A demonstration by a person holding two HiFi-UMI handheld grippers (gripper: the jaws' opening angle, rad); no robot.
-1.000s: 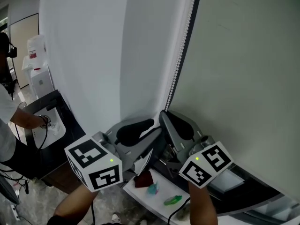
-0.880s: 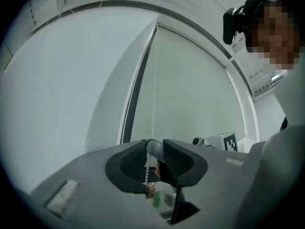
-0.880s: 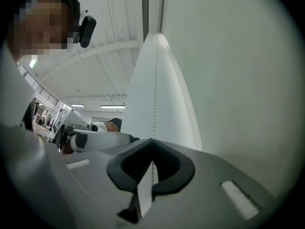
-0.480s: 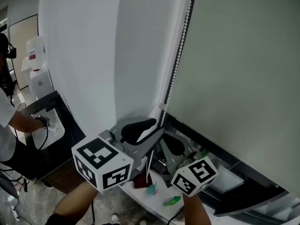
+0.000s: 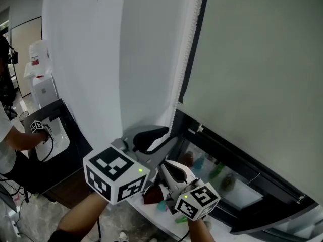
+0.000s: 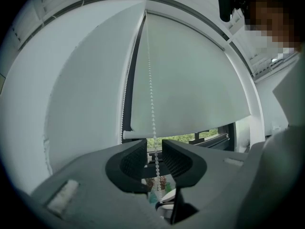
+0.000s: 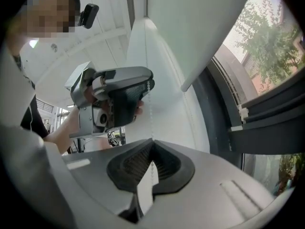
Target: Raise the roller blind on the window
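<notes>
The pale roller blind (image 5: 252,59) covers most of the window, and its bottom rail (image 6: 190,127) hangs above a strip of bare glass. Along the blind's left edge hangs the white bead chain (image 5: 187,49). In the left gripper view the chain (image 6: 151,104) drops between the jaws of my left gripper (image 6: 155,157), which stand open around it without pressing. Lower down, my right gripper (image 7: 151,142) is shut on the chain (image 7: 150,118), which runs up from its tips to the left gripper (image 7: 143,87). In the head view my right gripper (image 5: 170,171) sits below my left gripper (image 5: 162,136).
A white wall (image 5: 86,59) stands left of the window. The dark window frame (image 5: 242,160) runs below the blind. Under the grippers is a white surface (image 5: 151,210) with small coloured things. A person (image 5: 10,135) is at a black table (image 5: 60,110) far left.
My right gripper has sunk with the chain in its jaws, now below the left one. The blind's bottom edge has risen and more glass shows. The left gripper has barely shifted.
</notes>
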